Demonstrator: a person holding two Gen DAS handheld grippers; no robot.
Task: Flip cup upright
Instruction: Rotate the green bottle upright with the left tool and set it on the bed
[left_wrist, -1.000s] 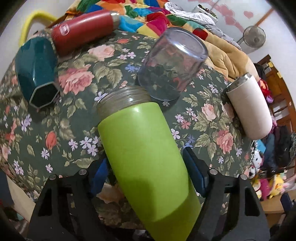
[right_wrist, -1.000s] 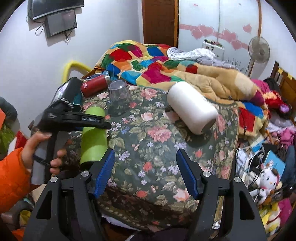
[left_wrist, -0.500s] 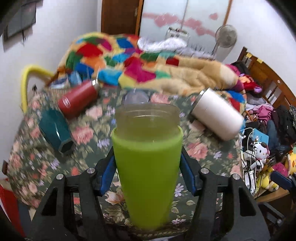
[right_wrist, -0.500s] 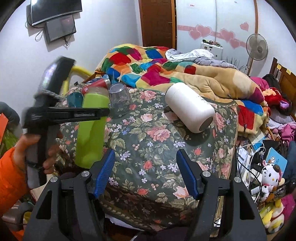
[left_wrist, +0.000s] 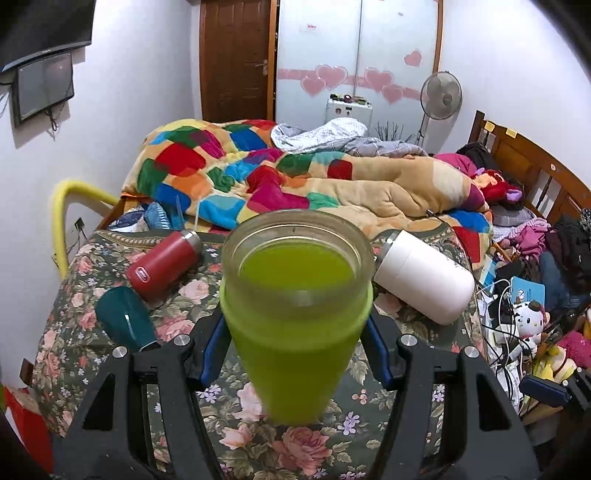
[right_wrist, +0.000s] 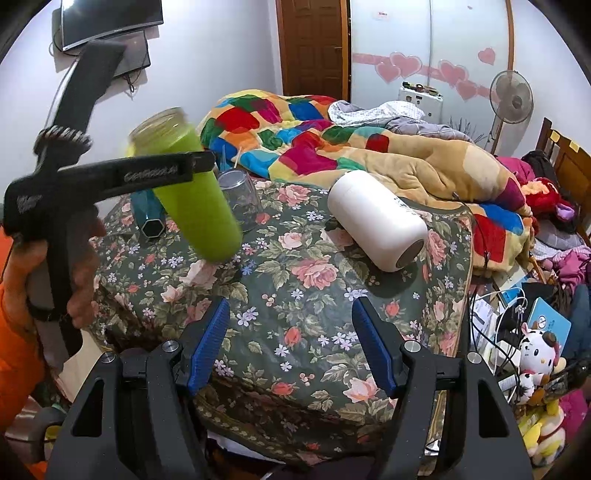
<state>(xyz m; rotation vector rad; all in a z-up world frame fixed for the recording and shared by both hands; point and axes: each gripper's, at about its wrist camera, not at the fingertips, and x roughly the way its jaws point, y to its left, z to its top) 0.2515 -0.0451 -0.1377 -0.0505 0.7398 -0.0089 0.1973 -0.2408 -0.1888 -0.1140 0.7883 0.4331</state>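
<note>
My left gripper (left_wrist: 295, 343) is shut on a lime-green cup (left_wrist: 295, 314) with a clear threaded rim, mouth up. In the right wrist view the green cup (right_wrist: 188, 192) leans with its mouth up and to the left, base just above the floral cloth (right_wrist: 314, 295), held by the left gripper (right_wrist: 199, 162). My right gripper (right_wrist: 291, 343) is open and empty, low at the near edge of the cloth. A white cup (right_wrist: 376, 221) lies on its side to the right; it also shows in the left wrist view (left_wrist: 424, 280).
A red flask (left_wrist: 162, 262) and a teal hexagonal cup (left_wrist: 125, 321) lie on their sides at the left. A clear tumbler (right_wrist: 242, 199) stands mouth down behind the green cup. A patchwork quilt (left_wrist: 258, 177) lies behind. Toys and cables (right_wrist: 532, 350) crowd the right.
The left gripper has swung the green cup from lying tilted on the cloth to mouth up and raised it off the cloth. The right gripper stayed put.
</note>
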